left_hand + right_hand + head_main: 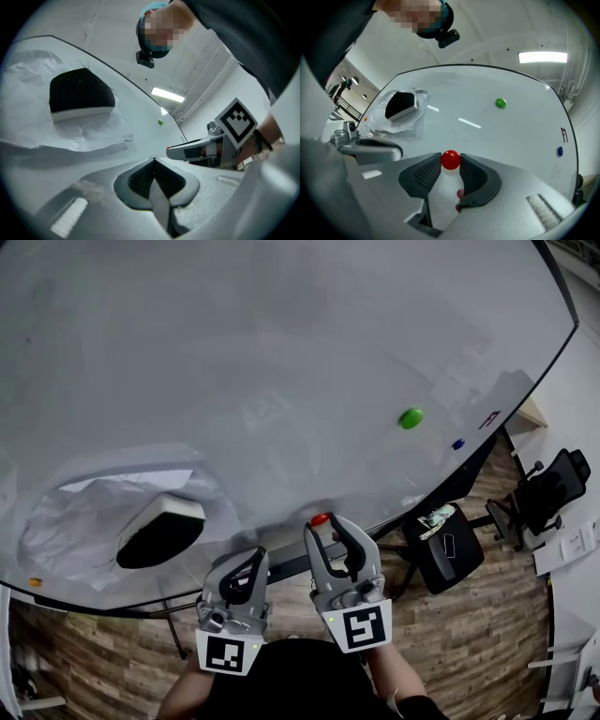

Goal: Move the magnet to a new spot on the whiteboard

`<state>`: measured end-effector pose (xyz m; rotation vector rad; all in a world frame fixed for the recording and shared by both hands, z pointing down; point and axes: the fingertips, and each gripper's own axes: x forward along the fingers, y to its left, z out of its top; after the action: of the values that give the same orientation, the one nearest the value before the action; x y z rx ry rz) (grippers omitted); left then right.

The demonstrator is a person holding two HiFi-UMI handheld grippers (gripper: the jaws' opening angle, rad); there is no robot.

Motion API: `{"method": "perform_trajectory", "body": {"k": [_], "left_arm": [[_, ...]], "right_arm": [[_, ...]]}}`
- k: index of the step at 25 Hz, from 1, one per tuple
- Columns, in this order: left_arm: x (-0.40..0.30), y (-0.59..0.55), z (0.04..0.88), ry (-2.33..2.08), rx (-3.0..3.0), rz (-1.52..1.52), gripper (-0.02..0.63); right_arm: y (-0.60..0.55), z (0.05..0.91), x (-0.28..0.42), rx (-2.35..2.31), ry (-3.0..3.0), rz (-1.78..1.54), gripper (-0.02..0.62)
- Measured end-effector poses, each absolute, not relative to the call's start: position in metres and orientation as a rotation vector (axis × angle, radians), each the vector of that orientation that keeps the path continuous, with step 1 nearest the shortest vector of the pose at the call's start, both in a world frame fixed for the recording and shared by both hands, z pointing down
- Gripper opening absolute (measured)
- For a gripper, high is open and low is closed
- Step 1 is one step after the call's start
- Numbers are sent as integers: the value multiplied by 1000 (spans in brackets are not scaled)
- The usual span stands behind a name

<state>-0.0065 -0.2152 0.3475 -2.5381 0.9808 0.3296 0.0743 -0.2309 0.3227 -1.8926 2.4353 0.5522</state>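
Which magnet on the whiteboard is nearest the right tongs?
The red magnet, gripped by the right tongs; the green magnet and blue magnet sit far off.

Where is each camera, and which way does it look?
Head view: on the person's head, looking down at the whiteboard; left gripper and right gripper show.
Left gripper view: on the left gripper, looking along its shut fingers toward the eraser; the right gripper shows.
Right gripper view: on the right gripper, looking along fingers gripping the red magnet; the left gripper shows.
Shared: all show the green magnet.

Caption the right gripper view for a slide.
Right gripper clamps the red magnet at the whiteboard, green magnet beyond.
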Motion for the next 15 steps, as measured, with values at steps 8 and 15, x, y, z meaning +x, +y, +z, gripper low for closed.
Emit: {"method": "perform_trajectory", "body": {"k": [8,15], "left_arm": [[5,-199,348,1001,-2524,302,2],[11,-185,348,1060,-2496,278,2]], "right_arm": [[-212,319,87,-1861,2436,546,127],[-192,317,100,-1810,2443,524,127]]}}
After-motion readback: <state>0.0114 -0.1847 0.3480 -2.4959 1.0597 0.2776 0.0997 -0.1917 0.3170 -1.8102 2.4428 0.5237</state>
